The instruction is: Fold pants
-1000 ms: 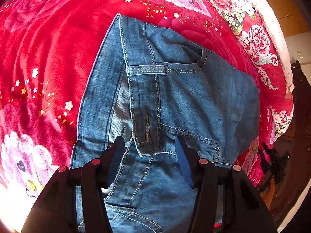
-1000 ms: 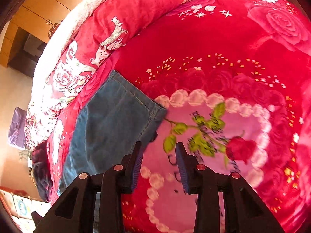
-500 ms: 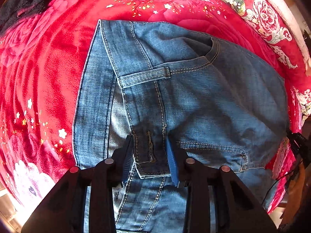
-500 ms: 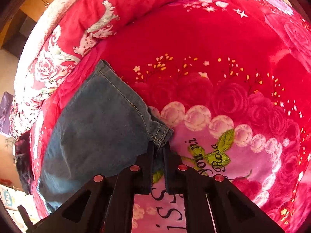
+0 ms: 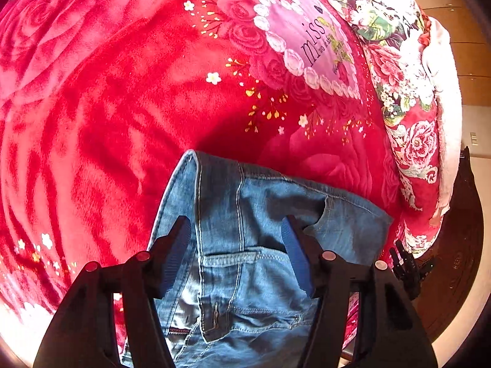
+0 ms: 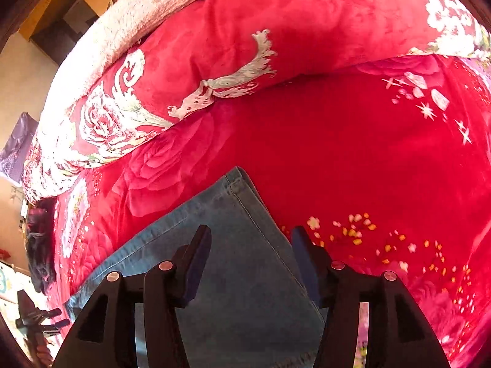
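Jeans partly folded, more folds pending.
I'm hovering the left gripper [image 5: 236,254] over the jeans [image 5: 251,245] and the right gripper [image 6: 250,260] over them too; both gaping, gripping nothing; jeans lying doubled on the bed [image 5: 122,107].

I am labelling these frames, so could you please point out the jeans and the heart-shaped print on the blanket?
jeans [image 5: 245,214]: left wrist view, denim near the waistband.
heart-shaped print [image 5: 310,40]: left wrist view, pink centre by the lettering.

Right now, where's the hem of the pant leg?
In the right wrist view the hem lies flat on the red blanket, just ahead of the open right gripper, below the folded blanket edge.
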